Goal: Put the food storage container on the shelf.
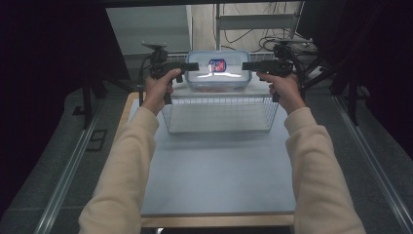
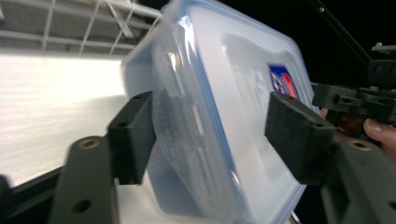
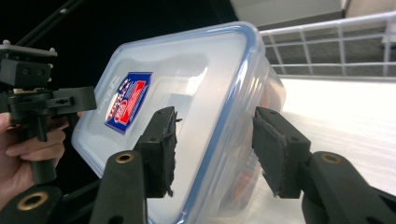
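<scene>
- left gripper (image 1: 192,66): at the left end of the container (image 1: 218,71), jaws spread either side of the lid rim, gaps showing in the left gripper view, not clamped.
- container: clear plastic box, blue-edged lid (image 2: 243,107), at the far end of the table (image 1: 219,170), just beyond the wire basket (image 1: 220,113). Probably stiff, light, slick walls; best taken by the end rims or latch flaps, both sides together.
- label (image 3: 128,100): red, white and blue sticker on the lid, text too blurred to read.
- right gripper (image 1: 247,66): at the right end, jaws apart astride the rim, nothing gripped.
</scene>
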A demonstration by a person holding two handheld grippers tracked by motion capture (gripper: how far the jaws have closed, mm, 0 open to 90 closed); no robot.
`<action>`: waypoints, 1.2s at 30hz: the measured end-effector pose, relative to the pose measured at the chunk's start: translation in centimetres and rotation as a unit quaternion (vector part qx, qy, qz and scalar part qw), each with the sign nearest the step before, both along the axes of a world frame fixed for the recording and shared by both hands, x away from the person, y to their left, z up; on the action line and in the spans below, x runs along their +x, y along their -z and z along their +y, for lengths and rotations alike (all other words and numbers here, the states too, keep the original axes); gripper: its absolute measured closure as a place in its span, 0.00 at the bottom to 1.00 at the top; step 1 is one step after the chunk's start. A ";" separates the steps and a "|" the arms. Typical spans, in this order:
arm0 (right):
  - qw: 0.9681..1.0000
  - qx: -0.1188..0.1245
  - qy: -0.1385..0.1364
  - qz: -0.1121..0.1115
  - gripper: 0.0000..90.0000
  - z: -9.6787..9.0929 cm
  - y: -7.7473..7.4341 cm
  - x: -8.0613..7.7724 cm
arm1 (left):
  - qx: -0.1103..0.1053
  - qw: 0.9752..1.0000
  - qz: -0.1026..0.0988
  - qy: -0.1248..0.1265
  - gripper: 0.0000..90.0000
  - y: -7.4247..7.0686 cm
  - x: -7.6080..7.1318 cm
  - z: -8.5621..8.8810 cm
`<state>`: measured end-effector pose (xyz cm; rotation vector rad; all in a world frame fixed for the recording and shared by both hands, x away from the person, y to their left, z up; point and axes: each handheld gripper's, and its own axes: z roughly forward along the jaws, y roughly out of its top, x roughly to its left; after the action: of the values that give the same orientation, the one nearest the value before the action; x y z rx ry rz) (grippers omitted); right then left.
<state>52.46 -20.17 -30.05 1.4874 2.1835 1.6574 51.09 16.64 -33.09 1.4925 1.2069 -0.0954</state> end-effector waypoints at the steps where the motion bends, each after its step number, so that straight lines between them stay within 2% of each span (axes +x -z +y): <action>1: 1.000 0.004 0.003 0.004 0.55 0.0 0.1 0.1 | -0.003 1.000 0.000 -0.006 0.37 0.1 0.2 0.0; 3: 1.000 0.008 0.009 0.001 0.57 0.0 0.4 0.1 | 0.013 1.000 -0.001 -0.019 0.34 0.3 0.5 -0.1; 6: 1.000 0.007 0.016 -0.004 0.57 0.0 0.6 0.0 | 0.009 1.000 -0.005 -0.016 0.33 0.4 0.7 -0.2; 9: 0.999 0.004 0.024 -0.029 0.52 0.0 0.6 -0.4 | 0.015 1.000 -0.013 -0.017 0.27 0.2 0.5 -0.5; 10: 0.999 0.004 0.024 -0.029 0.52 0.0 0.6 -0.4 | 0.015 1.000 -0.013 -0.017 0.25 0.2 0.5 -0.5; 13: 0.998 0.014 0.026 -0.055 0.49 -0.3 0.3 -1.2 | 0.001 0.999 -0.026 -0.022 0.20 -0.3 -0.1 -0.4; 15: 0.998 0.016 0.017 -0.066 0.46 -0.6 0.0 -1.9 | 0.002 0.999 -0.042 -0.022 0.20 -0.9 -0.7 -0.3; 16: 0.997 0.012 0.010 -0.078 0.45 -0.9 -0.1 -2.4 | 0.010 0.998 -0.051 -0.020 0.20 -1.2 -1.1 -0.2; 19: 0.996 0.007 0.003 -0.084 0.43 -1.3 -0.2 -3.1 | 0.023 0.997 -0.071 -0.012 0.20 -1.7 -2.5 -0.2; 23: 0.995 0.003 -0.013 -0.101 0.41 -2.2 0.2 -4.6 | 0.043 0.995 -0.088 -0.001 0.19 -1.4 -4.8 -0.6; 26: 0.994 -0.009 -0.027 -0.109 0.41 -3.0 0.9 -5.7 | 0.064 0.992 -0.109 -0.001 0.18 -1.1 -6.7 -0.7; 27: 0.993 -0.016 -0.031 -0.115 0.40 -3.5 1.4 -6.5 | 0.067 0.991 -0.113 0.001 0.18 -0.9 -7.2 -0.7; 28: 0.993 -0.016 -0.031 -0.115 0.40 -3.5 1.4 -6.5 | 0.071 0.991 -0.114 0.003 0.18 -0.8 -7.7 -0.6; 31: 0.992 -0.008 -0.044 -0.120 0.39 -4.3 2.3 -8.0 | 0.082 0.989 -0.124 0.012 0.18 0.1 -9.6 -0.5; 32: 0.991 -0.010 -0.053 -0.121 0.39 -4.7 2.9 -9.0 | 0.081 0.989 -0.124 0.021 0.18 0.8 -11.0 -0.4; 33: 0.991 -0.010 -0.053 -0.121 0.39 -4.7 2.9 -9.0 | 0.081 0.989 -0.124 0.021 0.18 0.8 -11.0 -0.4; 36: 0.990 -0.017 -0.066 -0.123 0.38 -5.0 4.2 -10.9 | 0.067 0.990 -0.114 0.039 0.18 2.2 -12.9 -0.1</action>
<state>41.61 -25.19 -34.21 1.0820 2.2033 1.7249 38.16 16.49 -35.28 1.6210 0.9873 0.1032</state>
